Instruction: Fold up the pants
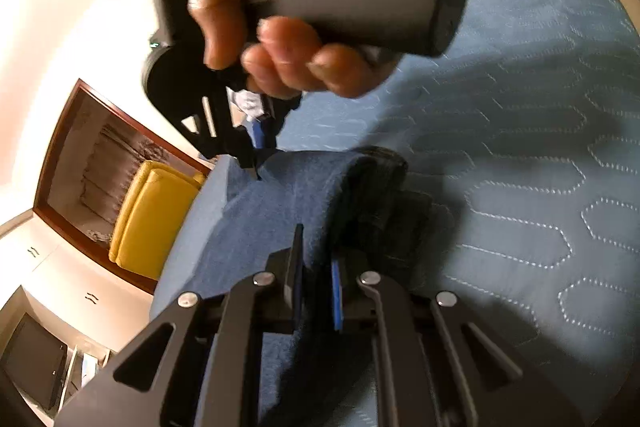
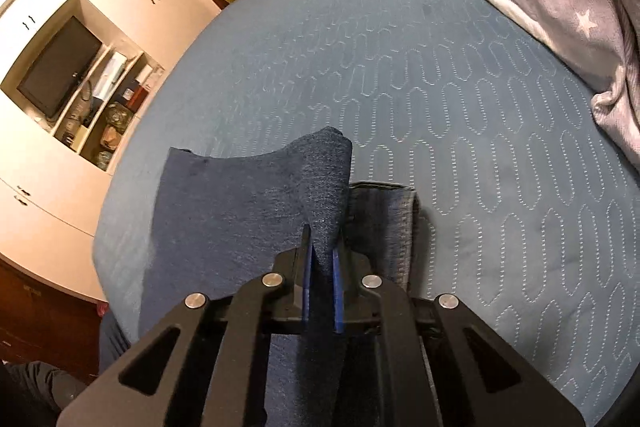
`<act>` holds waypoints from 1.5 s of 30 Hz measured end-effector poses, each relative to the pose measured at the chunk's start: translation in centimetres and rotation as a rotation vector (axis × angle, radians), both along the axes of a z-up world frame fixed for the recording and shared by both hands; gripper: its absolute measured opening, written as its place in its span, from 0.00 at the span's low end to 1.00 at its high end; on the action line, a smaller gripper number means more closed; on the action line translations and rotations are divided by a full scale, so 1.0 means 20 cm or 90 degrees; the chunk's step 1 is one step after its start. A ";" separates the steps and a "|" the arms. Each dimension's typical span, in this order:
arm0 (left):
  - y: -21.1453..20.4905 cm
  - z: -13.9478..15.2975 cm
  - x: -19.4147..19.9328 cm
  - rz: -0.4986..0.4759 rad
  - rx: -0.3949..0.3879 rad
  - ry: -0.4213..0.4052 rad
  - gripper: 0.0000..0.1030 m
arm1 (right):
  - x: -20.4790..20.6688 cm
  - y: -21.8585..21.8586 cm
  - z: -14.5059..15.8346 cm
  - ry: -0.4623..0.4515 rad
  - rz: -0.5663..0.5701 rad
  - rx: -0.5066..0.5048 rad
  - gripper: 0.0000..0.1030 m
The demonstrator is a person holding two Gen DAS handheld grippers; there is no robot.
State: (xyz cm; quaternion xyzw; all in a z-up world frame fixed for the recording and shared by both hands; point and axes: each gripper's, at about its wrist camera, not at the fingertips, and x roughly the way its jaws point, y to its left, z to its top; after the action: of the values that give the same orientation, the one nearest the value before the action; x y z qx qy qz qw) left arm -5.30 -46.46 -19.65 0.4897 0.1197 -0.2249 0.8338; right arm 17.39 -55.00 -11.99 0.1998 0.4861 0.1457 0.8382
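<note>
1. I have both grippers clenched on the dark blue pants (image 2: 256, 211), which lie on the quilted blue bedspread (image 2: 460, 115) at the lower centre of each view; a second layer with a hem (image 2: 384, 211) lies just to the right of the raised fold

2. My right gripper (image 2: 322, 267) pinches a ridge of the cloth between its blue pads, the fabric rising out of the jaws toward mid-frame

3. My left gripper (image 1: 316, 279) is closed on an edge of the same garment at the bottom centre of its view; the cloth looks thin in the jaws, so I judge the hold shallow

4. In the left view a hand (image 1: 280, 39) fills the upper centre, gripping the grey handle of the right tool, whose tips meet the cloth at mid-frame

5. I judge the step to be lifting one end to carry it over the rest

6. Next calls for raising both ends evenly, keeping the edge taut, and laying it flush on the lower layer
</note>
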 end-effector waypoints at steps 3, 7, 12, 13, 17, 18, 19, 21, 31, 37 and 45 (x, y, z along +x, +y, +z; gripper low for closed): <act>0.03 0.00 0.02 -0.001 -0.005 0.004 0.15 | 0.00 0.00 -0.05 0.012 -0.010 -0.008 0.08; 0.08 0.04 0.04 0.000 -0.025 0.018 0.32 | -0.04 -0.02 -0.08 -0.002 -0.024 -0.014 0.10; 0.28 0.20 -0.02 -0.054 -0.100 0.084 0.74 | -0.11 -0.02 -0.05 -0.005 -0.066 -0.068 0.29; 0.31 0.23 -0.06 -0.063 -0.110 0.105 0.74 | -0.13 -0.03 -0.03 -0.008 -0.078 -0.071 0.30; 0.62 0.53 0.12 -0.015 -0.259 0.259 0.70 | -0.25 -0.12 0.12 -0.033 -0.165 -0.064 0.32; 0.68 0.59 0.22 0.010 -0.308 0.300 0.68 | -0.30 -0.12 0.16 -0.042 -0.178 -0.068 0.32; 0.75 0.64 0.36 0.045 -0.359 0.342 0.60 | -0.34 -0.09 0.21 -0.060 -0.179 -0.077 0.32; 0.85 0.73 0.71 0.112 -0.455 0.441 0.39 | -0.45 0.03 0.28 -0.093 -0.179 -0.122 0.32; 0.31 0.37 1.35 0.097 -0.341 0.655 0.24 | -0.57 0.44 -0.04 -0.054 -0.209 -0.239 0.32; 0.19 0.25 1.40 0.135 -0.312 0.660 0.20 | -0.59 0.47 -0.14 -0.051 -0.212 -0.264 0.32; 0.67 0.41 1.30 0.210 -0.412 0.609 0.21 | -0.59 0.46 -0.14 -0.052 -0.215 -0.249 0.32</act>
State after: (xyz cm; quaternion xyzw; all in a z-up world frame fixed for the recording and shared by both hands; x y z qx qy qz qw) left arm 20.67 -33.09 -11.53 0.0306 0.4819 -0.3129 0.8179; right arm 5.59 -45.87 -14.87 0.1064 0.4305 -0.0851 0.8922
